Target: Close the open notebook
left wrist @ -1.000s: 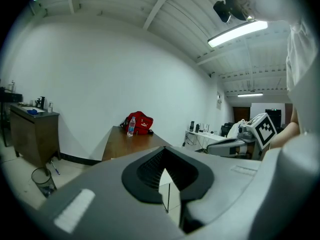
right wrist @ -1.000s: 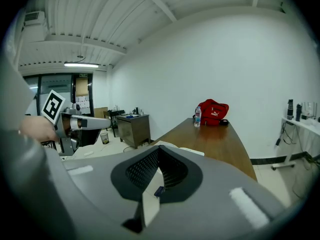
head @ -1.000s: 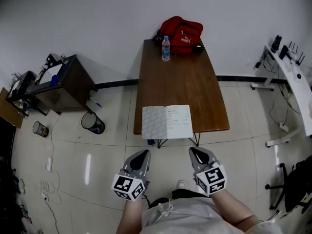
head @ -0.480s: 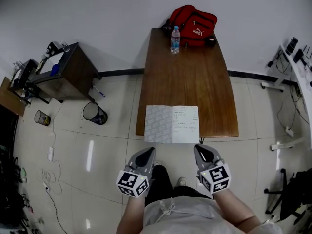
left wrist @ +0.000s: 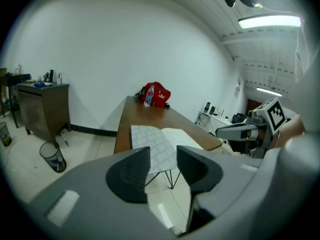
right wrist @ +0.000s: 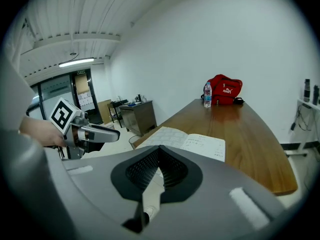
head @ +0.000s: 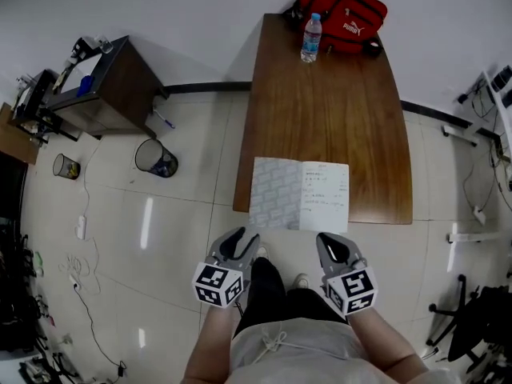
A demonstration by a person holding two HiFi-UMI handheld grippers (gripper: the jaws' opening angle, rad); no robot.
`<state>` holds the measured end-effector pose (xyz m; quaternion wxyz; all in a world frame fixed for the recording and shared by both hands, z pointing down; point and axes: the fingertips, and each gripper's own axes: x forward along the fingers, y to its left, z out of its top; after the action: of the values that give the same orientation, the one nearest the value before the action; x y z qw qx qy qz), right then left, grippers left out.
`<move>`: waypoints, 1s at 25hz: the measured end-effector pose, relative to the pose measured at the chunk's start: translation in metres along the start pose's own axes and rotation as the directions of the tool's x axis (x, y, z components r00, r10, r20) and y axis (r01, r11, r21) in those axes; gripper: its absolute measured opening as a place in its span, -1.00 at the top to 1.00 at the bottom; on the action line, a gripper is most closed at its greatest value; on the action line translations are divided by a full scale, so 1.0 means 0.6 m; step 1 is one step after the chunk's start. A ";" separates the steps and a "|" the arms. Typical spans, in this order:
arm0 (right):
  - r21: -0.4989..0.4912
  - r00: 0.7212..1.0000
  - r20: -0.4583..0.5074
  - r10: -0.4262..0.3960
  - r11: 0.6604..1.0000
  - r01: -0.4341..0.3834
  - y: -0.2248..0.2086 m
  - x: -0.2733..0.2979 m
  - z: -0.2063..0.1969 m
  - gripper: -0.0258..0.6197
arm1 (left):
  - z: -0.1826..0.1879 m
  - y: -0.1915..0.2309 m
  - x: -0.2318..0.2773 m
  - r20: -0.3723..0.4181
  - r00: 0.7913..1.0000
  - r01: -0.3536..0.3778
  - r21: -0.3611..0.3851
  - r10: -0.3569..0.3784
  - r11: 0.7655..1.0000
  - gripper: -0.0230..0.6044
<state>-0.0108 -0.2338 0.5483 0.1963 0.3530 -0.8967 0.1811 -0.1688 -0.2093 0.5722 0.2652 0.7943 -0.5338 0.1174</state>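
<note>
Jaws of the left gripper (left wrist: 163, 165) stand apart, having just been opening, with nothing between them. The right gripper (right wrist: 159, 160) is pinched together, empty. Both point forward, side by side, short of the notebook (head: 300, 194), which lies open over the table's (head: 328, 102) near edge, its handwriting illegible. A Puma bag (head: 346, 14) and a bottle (head: 310, 38) stand at the far end.

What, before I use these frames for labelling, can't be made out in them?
- Handwriting on the open white notebook: too small in every view.
- Label of the clear plastic water bottle: too small, head view.
- Identity of the small dark object beside the red fabric bag: too small, head view.
- Contents of the black round wastebasket on the floor: dark and small, head view.
</note>
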 end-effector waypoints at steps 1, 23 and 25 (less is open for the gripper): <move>0.004 1.000 -0.012 0.006 1.000 -0.006 0.003 0.013 -0.007 0.90 | -0.016 0.011 0.006 -0.025 1.000 0.000 -0.018 -0.001 1.000 0.39; 0.081 0.991 -0.135 -0.005 0.997 0.016 0.002 0.120 -0.096 0.90 | -0.124 0.113 0.129 -0.081 0.985 0.110 -0.370 -0.149 0.923 0.59; 0.081 0.992 -0.130 -0.005 0.997 0.016 0.000 0.115 -0.095 0.90 | -0.113 0.110 0.123 -0.081 0.986 0.109 -0.346 -0.145 0.932 0.65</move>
<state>-0.0446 -0.2463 0.6303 0.2403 0.3530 -0.8720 0.2393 -0.1924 -0.2497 0.6827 0.4332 0.7621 -0.4788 0.0479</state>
